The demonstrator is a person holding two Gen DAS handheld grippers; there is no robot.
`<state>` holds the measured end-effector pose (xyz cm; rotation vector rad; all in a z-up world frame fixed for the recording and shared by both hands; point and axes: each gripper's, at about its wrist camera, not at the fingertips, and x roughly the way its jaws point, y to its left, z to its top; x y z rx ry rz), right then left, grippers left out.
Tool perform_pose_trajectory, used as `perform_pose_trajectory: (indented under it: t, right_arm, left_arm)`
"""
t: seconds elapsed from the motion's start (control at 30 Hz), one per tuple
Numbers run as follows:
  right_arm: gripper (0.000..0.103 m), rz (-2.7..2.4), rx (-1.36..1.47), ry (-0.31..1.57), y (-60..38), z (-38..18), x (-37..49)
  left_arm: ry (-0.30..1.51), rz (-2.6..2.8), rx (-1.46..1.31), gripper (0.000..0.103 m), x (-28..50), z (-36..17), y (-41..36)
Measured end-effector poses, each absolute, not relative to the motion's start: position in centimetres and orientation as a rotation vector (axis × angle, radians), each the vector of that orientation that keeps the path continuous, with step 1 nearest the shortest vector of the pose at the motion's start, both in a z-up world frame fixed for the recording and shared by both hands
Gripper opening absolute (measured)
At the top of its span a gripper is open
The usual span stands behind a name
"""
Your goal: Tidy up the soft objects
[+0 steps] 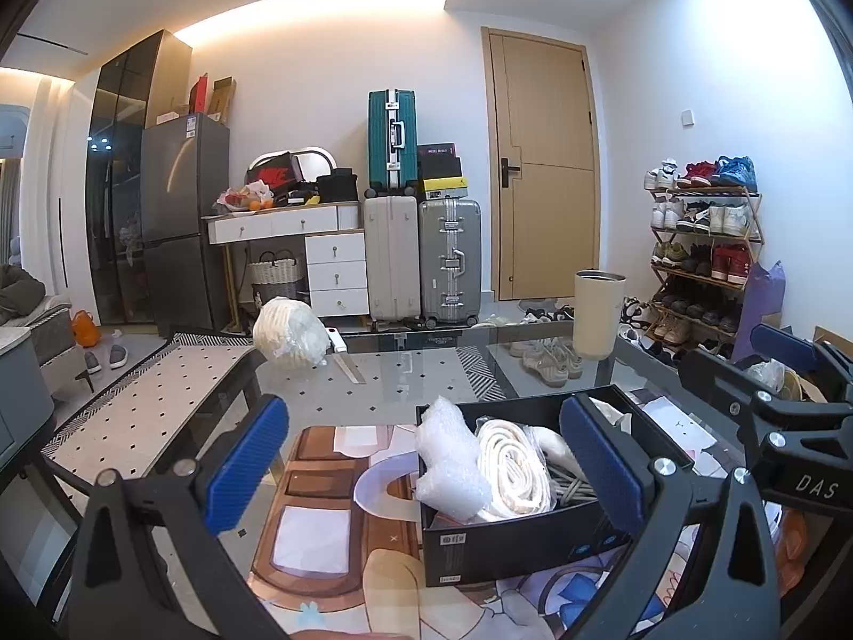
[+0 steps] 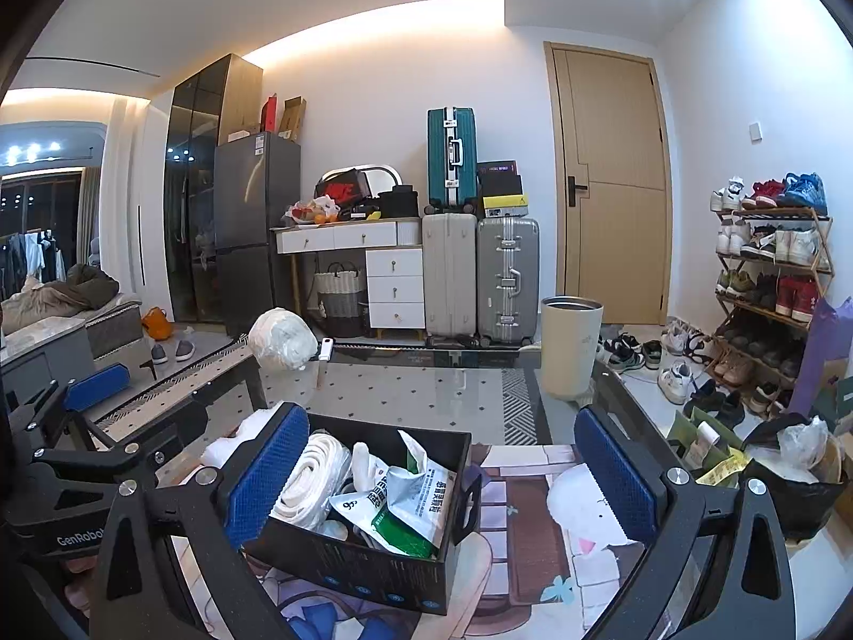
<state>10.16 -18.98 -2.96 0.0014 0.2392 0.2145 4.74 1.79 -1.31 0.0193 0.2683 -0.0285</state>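
A black box (image 1: 512,544) stands on the glass table on a printed mat. It holds bubble wrap (image 1: 450,458), a rolled cream cloth (image 1: 512,464) and grey cord. In the right wrist view the box (image 2: 373,570) also shows a green and white pouch (image 2: 405,501). A white bagged bundle (image 1: 290,333) lies at the table's far edge, also in the right wrist view (image 2: 280,338). My left gripper (image 1: 424,461) is open and empty, its fingers either side of the box's left part. My right gripper (image 2: 445,480) is open and empty above the box's right end.
A cream tumbler (image 1: 597,314) stands at the far right of the glass table (image 1: 384,389). A black bag with rubbish (image 2: 794,474) sits to the right. Suitcases, a white desk, a fridge, a door and a shoe rack line the room behind.
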Motion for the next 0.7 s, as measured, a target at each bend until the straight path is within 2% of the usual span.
perform_pose_trajectory:
  t: [0.7]
  right_arm:
    - [0.102,0.216,-0.004,0.240,-19.04,-3.55,9.88]
  left_arm:
    - [0.266,-0.037,0.020,0.103,4.81,-1.01,1.53]
